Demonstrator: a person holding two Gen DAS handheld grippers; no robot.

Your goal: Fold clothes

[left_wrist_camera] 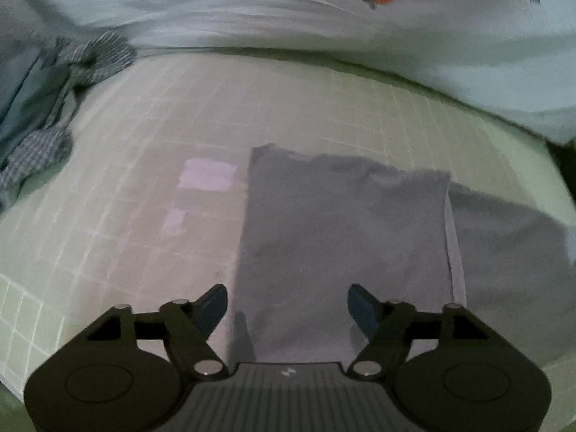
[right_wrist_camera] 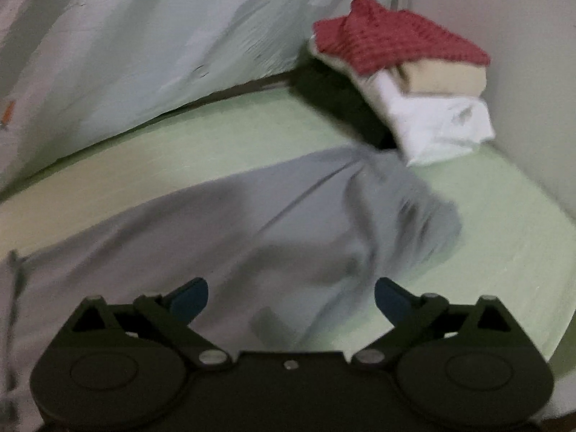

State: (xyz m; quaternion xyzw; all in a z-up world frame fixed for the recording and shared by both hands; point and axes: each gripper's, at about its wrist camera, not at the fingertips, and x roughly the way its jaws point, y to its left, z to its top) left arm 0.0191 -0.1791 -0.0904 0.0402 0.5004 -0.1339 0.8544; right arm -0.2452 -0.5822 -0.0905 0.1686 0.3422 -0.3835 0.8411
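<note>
Folding the soft grey cotton garment well means squaring it before the next crease. Our left tool hangs spread and empty just above the garment's near edge, the folded panel stretching ahead of it on the pale green gridded mat. Our right tool is also spread, nothing between its tips, over the rumpled unfolded end (blurred, so its edges are hard to read). Ahead and to its right sits a stack of folded clothes topped in red knit. We judge both tools should pinch matching corners, lift together, and lay the loose half over evenly.
</note>
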